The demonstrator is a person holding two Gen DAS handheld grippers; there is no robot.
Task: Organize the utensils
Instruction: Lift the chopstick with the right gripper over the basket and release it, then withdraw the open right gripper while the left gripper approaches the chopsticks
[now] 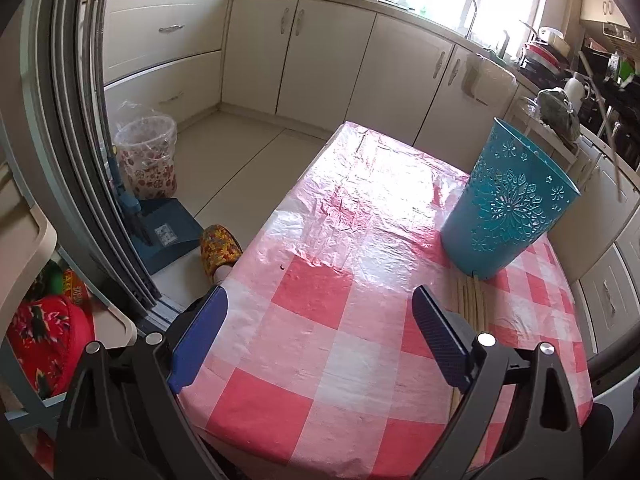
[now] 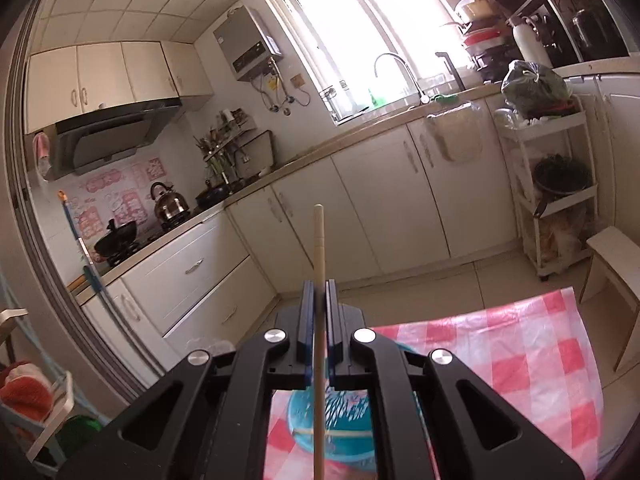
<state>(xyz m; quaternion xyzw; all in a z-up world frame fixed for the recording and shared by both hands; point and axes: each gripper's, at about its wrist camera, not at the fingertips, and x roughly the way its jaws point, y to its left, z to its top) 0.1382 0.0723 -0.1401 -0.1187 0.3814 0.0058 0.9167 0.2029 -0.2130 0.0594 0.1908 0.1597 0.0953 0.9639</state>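
From the left wrist camera, the left gripper (image 1: 320, 304) hangs low over the table (image 1: 320, 360), which has a pink and white checked cloth. Its two blue fingers (image 1: 438, 336) are spread wide apart with nothing between them. Just past the right finger lies a bunch of wooden chopsticks (image 1: 472, 300) flat on the cloth. Their far ends touch the bottom of the blue holder (image 1: 508, 204), which stands ahead and to the right, close to the table's right edge. The cloth straight ahead of the fingers is bare all the way to the far edge. The left finger sticks out past the table's left edge, over the floor.

From the right wrist camera, the right gripper (image 2: 319, 296) is up high, looking out across the kitchen. Its fingers are pressed together on one chopstick (image 2: 319, 248). The stick pokes out ahead of the tips and also runs back under the gripper. Below and behind the fingers sits the blue holder (image 2: 348, 412), with another stick lying across its open top.
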